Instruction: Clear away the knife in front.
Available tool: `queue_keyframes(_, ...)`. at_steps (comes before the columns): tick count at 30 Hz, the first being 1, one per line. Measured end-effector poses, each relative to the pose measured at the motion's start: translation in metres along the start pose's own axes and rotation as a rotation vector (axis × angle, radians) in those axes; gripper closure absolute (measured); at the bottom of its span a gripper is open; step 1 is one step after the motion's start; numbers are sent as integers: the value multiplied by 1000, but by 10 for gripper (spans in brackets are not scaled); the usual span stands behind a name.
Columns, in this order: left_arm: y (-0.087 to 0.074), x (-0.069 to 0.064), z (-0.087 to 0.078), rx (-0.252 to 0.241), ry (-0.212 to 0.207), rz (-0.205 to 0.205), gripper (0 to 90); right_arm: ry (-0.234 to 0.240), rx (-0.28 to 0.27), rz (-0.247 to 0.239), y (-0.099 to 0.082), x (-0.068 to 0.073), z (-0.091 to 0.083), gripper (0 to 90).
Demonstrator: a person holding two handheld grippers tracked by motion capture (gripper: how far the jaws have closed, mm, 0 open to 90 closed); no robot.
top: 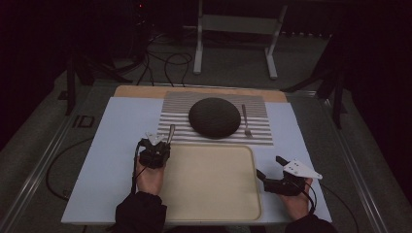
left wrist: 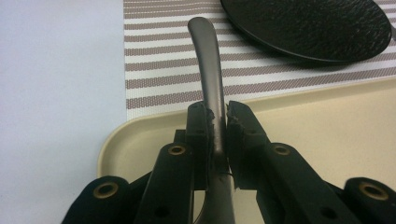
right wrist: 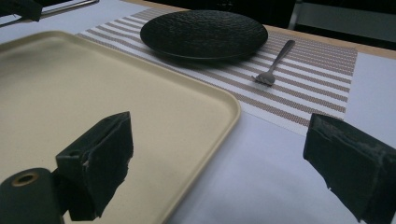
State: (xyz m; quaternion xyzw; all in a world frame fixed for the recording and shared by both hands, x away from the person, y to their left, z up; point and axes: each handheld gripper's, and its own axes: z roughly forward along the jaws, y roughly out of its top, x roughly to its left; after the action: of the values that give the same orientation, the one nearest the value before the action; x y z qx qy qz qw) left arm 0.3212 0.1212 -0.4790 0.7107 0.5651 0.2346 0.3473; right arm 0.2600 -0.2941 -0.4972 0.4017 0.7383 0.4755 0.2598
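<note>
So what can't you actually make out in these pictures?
- Utensil in the left gripper: its working end is cut off by the left gripper view's bottom edge, so knife or spoon is unclear.
- Plate: high view too dark to show its surface.
- Fork: tines too small.

No text, label, brand, number or sign could be read anywhere in the three views.
</note>
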Motion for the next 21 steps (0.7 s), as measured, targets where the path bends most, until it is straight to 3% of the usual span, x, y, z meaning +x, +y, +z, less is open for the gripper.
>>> queue_keyframes(21, -14, -7, -5, 15, 3, 11, 804, 2, 2, -7, 0, 1, 0, 84)
